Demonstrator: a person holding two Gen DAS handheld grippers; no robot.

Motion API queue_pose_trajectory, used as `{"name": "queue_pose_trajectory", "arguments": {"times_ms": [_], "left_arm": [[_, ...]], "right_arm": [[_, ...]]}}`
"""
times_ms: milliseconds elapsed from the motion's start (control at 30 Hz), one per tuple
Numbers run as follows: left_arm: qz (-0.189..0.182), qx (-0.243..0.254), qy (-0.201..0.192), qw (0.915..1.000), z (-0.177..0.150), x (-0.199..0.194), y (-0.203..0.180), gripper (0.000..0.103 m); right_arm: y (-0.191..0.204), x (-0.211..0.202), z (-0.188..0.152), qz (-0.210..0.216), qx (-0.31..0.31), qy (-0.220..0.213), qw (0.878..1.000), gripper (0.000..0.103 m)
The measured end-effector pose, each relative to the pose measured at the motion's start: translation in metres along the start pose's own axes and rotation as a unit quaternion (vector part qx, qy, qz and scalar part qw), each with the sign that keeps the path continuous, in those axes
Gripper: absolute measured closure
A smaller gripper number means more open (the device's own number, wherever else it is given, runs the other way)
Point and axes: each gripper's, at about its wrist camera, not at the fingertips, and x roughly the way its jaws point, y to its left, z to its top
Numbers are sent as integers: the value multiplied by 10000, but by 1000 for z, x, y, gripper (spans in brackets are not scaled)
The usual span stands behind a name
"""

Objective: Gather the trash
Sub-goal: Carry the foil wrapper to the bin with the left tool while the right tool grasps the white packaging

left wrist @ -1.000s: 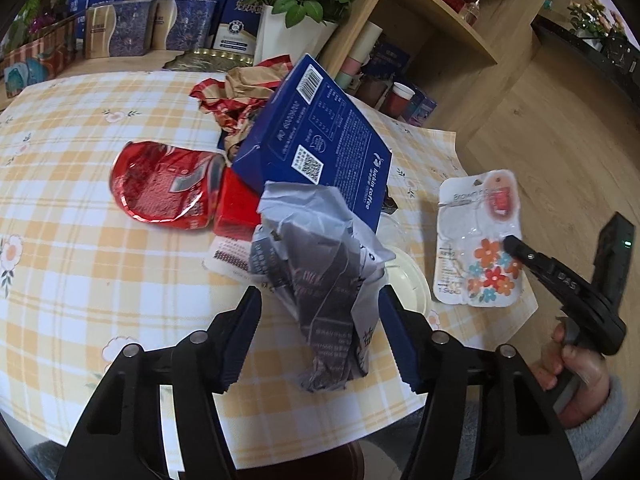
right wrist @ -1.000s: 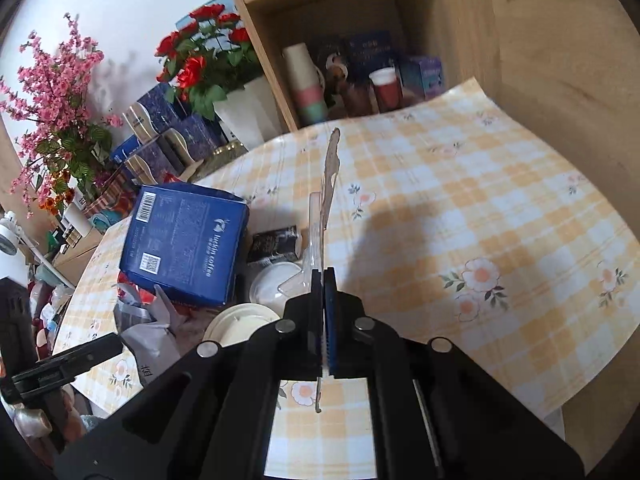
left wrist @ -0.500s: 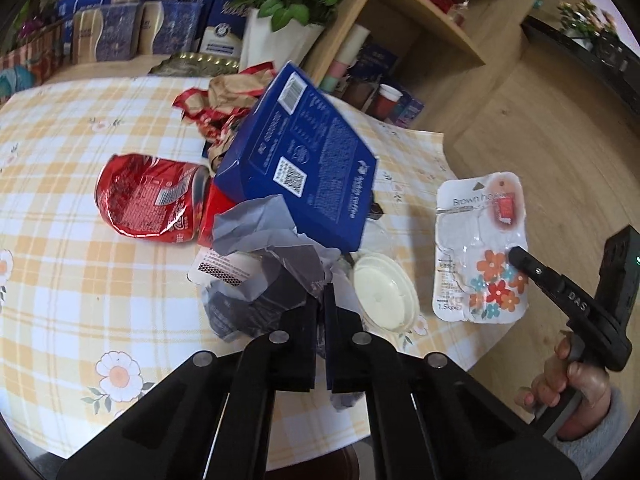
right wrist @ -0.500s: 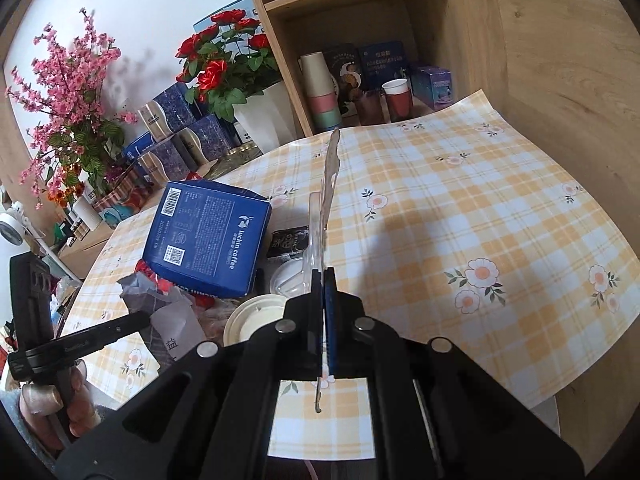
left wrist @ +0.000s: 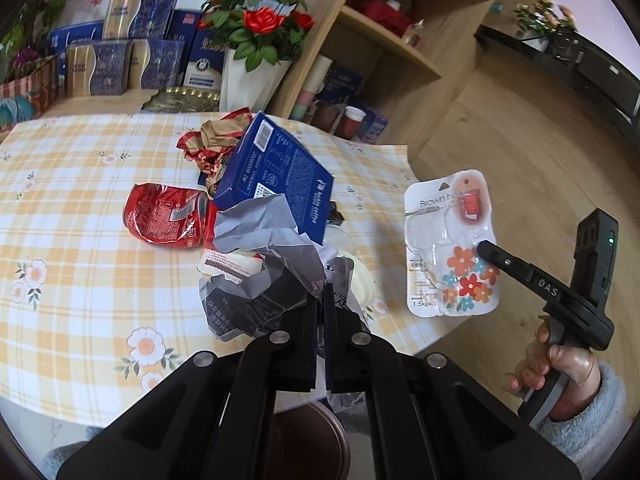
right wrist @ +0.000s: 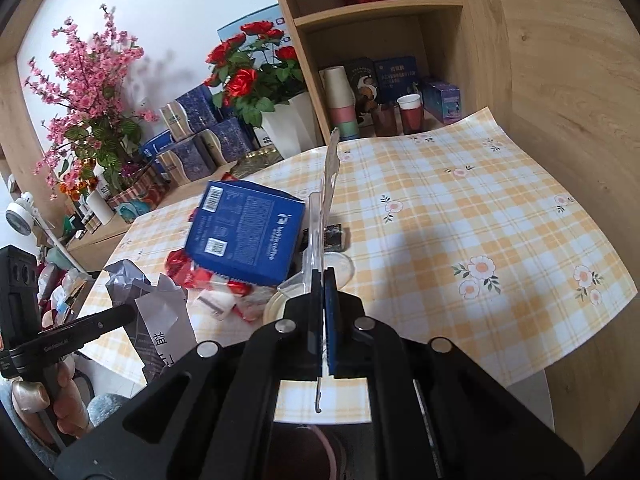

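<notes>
Left gripper (left wrist: 319, 300): jaws clamped on the grey crumpled bag (left wrist: 260, 276), at the counter's (left wrist: 72, 240) near edge.
Right gripper (right wrist: 323, 276): jaws pinched a flat blister pack (left wrist: 448, 248) edge-on, past the counter edge.
Ahead of jaws: blue box (left wrist: 280, 176), red wrapper (left wrist: 164, 216).
Open room: bare cloth right of the right jaws.

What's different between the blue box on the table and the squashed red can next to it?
The blue box keeps its flat, sharp-edged shape; the red can is crushed and dented. The box rests tilted, propped on other rubbish; the can lies on its side on the checked tablecloth. The box looks matte with white print; the can is shiny. The box is clearly the larger. Both lie in the same rubbish pile, and neither is held.
</notes>
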Motion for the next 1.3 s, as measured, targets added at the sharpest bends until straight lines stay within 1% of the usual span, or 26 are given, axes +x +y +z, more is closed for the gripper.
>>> {"name": "queue_pose_trajectory", "arguments": {"times_ms": [133, 300, 400, 567, 700, 800, 933, 1067, 1167, 1233, 1300], "left_arm": [[-71, 54, -41, 10000, -14, -22, -9, 100], [-101, 196, 25, 9998, -39, -42, -18, 100], [-141, 309, 121, 9993, -56, -51, -21, 100], [-152, 442, 387, 9982, -88, -61, -21, 100], [-170, 374, 632, 9972, -107, -59, -17, 100], [-113, 408, 821, 9957, -116, -52, -15, 100], [-120, 348, 1155, 9926, -124, -34, -10, 100], [-42, 402, 1681, 9849, -132, -10, -8, 100], [-105, 637, 1989, 9779, -138, 7, -15, 100], [-93, 844, 2221, 9713, -141, 21, -18, 100], [-98, 943, 2401, 9661, -142, 33, -19, 100]], "right_arm": [[8, -20, -7, 26, -59, -17, 10000, 98], [18, -41, -16, 98, -113, -51, 9999, 98], [26, -53, -23, 156, -181, -68, 9997, 98], [36, -68, -35, 276, -257, -64, 9993, 98], [40, -71, -44, 408, -279, -16, 9988, 98], [40, -69, -49, 462, -290, 27, 9985, 98], [35, -64, -53, 502, -221, 101, 9984, 98], [28, -59, -58, 530, -169, 141, 9984, 98], [20, -55, -62, 534, -88, 159, 9984, 98], [14, -51, -64, 526, -17, 190, 9984, 98], [7, -48, -67, 516, 47, 220, 9984, 98]]}}
